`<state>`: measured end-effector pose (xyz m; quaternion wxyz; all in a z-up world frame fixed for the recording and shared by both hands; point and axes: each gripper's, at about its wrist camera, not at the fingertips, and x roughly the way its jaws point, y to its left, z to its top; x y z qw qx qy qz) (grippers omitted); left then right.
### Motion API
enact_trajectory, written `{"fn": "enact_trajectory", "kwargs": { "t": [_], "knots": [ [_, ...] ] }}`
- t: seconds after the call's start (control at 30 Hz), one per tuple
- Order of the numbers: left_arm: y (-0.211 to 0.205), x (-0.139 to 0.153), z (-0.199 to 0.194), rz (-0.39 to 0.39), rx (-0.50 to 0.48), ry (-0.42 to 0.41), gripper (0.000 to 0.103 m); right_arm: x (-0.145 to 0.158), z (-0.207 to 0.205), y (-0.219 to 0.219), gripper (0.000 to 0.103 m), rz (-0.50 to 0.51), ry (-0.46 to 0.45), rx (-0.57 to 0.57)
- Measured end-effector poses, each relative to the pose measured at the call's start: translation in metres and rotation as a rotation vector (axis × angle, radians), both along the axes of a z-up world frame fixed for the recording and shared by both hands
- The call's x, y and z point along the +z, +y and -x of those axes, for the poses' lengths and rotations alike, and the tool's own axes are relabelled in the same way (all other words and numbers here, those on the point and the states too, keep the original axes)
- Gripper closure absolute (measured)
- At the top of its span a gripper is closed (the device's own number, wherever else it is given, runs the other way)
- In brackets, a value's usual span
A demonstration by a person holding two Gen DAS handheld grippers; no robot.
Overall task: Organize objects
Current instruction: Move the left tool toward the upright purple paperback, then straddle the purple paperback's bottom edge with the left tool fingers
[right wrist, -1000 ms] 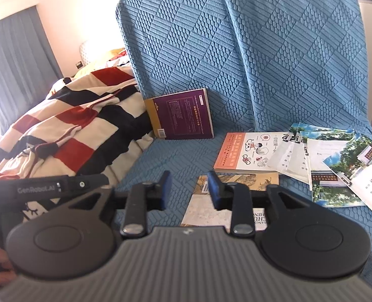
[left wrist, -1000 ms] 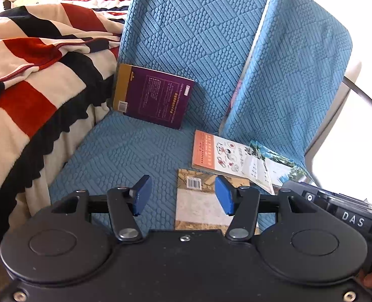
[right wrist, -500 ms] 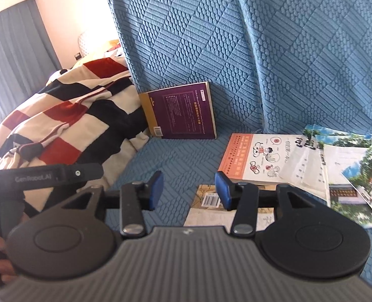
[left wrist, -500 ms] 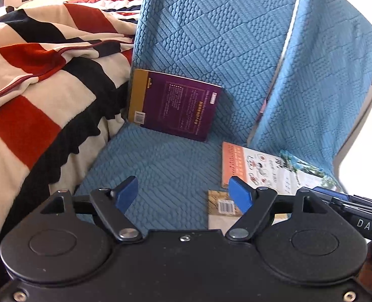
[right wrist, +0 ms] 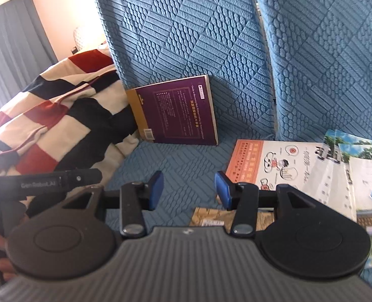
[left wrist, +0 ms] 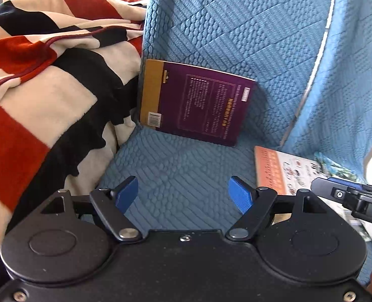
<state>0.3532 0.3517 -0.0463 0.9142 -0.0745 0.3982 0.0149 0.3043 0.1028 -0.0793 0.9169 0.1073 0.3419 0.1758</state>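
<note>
A purple book with a mustard spine (left wrist: pixel 196 103) leans upright against the blue sofa back; it also shows in the right wrist view (right wrist: pixel 175 112). My left gripper (left wrist: pixel 183 193) is wide open and empty, a short way in front of it. My right gripper (right wrist: pixel 189 188) is open and empty above the seat. An orange and white book (right wrist: pixel 269 163) lies flat to the right, also in the left wrist view (left wrist: pixel 284 171). A tan book (right wrist: pixel 208 217) lies mostly hidden under my right gripper. Photo brochures (right wrist: pixel 357 166) overlap at the far right.
A red, black and cream striped blanket (left wrist: pixel 40 88) is heaped on the left of the sofa, touching the purple book's spine side. The blue quilted seat (left wrist: pixel 175 166) is bare between the grippers and the purple book. The other gripper's body (left wrist: pixel 357 201) shows at the right edge.
Both grippers have moved forward and left toward the purple book, which now looks larger. The left jaws have opened much wider; the right jaws have opened somewhat. The tan book has slid out of the left view.
</note>
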Motion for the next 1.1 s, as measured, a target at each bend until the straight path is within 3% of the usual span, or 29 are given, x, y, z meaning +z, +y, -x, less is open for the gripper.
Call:
{"fn": "enact_trajectory", "kwargs": {
  "t": [0.63, 1.1],
  "knots": [
    [0.026, -0.069, -0.13, -0.058, -0.038, -0.037, 0.026, -0.05, -0.113, 0.025, 0.055, 0.058, -0.014, 0.057],
    [0.046, -0.087, -0.206, -0.097, -0.042, -0.069, 0.025, -0.075, -0.198, 0.036, 0.055, 0.126, -0.065, 0.092]
  ]
}}
